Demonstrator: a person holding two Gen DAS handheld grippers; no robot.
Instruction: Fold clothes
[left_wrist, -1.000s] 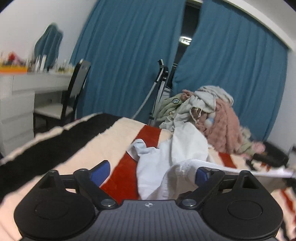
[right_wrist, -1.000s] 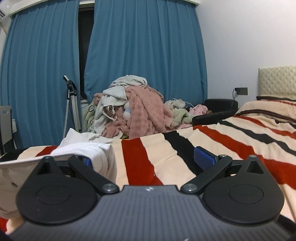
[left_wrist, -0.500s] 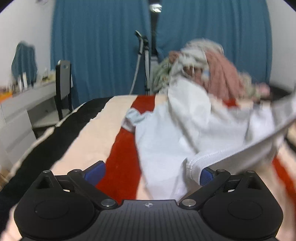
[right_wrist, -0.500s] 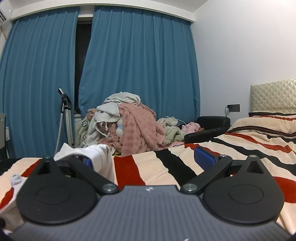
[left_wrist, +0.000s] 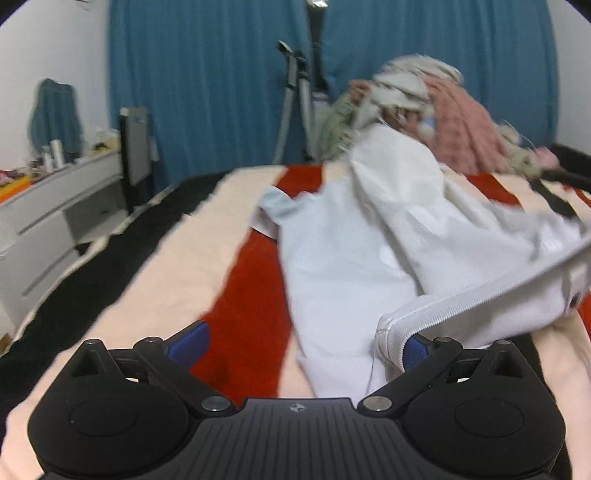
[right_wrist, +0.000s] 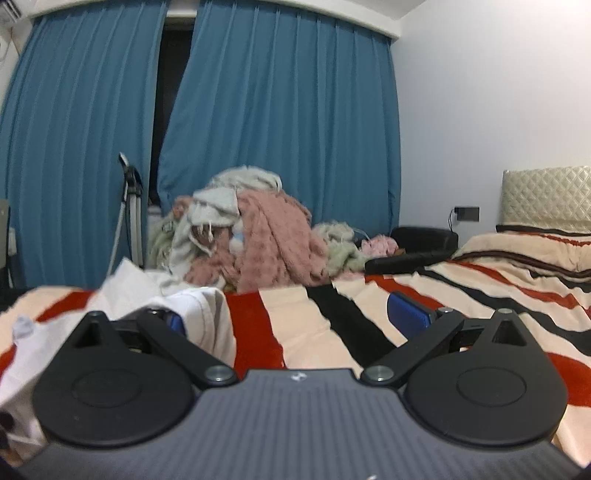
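Note:
White trousers (left_wrist: 354, 251) lie spread on the striped bedspread (left_wrist: 184, 266). Their ribbed waistband (left_wrist: 461, 306) is draped over the right finger of my left gripper (left_wrist: 295, 343), whose jaws stand wide apart. In the right wrist view the same white cloth (right_wrist: 199, 317) hangs over the left finger of my right gripper (right_wrist: 291, 317), which is also wide open. The waistband is stretched between the two grippers a little above the bed.
A heap of pink and grey laundry (right_wrist: 255, 240) is piled past the bed's far edge, before blue curtains (right_wrist: 280, 129). A vacuum handle (left_wrist: 291, 107), a black chair (left_wrist: 135, 147) and a white dresser (left_wrist: 55, 206) stand at left. Headboard (right_wrist: 546, 199) at right.
The left gripper has swung left and tipped down, so more of the trousers and bed show. The right gripper has dropped slightly. The trousers are pulled out longer and flatter.

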